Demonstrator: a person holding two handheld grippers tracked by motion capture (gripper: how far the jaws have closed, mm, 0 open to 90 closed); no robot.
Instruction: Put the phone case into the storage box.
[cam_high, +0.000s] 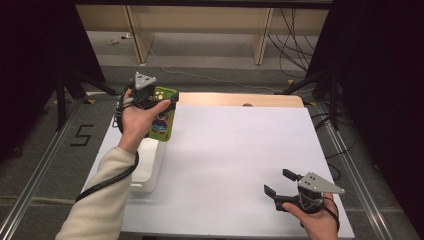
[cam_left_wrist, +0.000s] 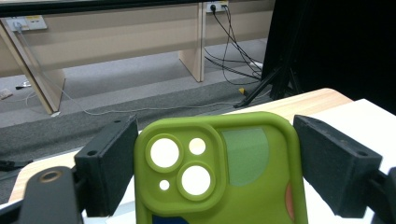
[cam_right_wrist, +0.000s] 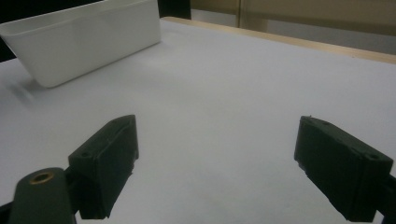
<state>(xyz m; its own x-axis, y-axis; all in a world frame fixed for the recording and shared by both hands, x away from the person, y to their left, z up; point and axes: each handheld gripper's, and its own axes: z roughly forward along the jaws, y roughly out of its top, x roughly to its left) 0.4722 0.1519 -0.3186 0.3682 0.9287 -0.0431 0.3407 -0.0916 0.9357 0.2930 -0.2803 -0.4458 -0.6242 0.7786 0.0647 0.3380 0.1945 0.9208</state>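
Observation:
A green phone case (cam_high: 165, 122) with round camera cut-outs and coloured patches hangs above the table's far left, over the far end of a white bin (cam_high: 150, 167). My left gripper (cam_high: 167, 100) is shut on it. In the left gripper view both black jaws press the sides of the phone case (cam_left_wrist: 243, 158), with my left gripper (cam_left_wrist: 215, 125) gripping near its camera end. My right gripper (cam_high: 277, 181) rests low over the near right of the table, open with nothing in it. The right gripper view shows my right gripper (cam_right_wrist: 217, 126) with jaws wide apart over bare white surface.
The table (cam_high: 235, 150) is covered in white, with a wooden strip (cam_high: 240, 99) along its far edge. The white bin (cam_right_wrist: 88, 42) stands at the left edge. Dark curtains, tripod legs and floor cables surround the table.

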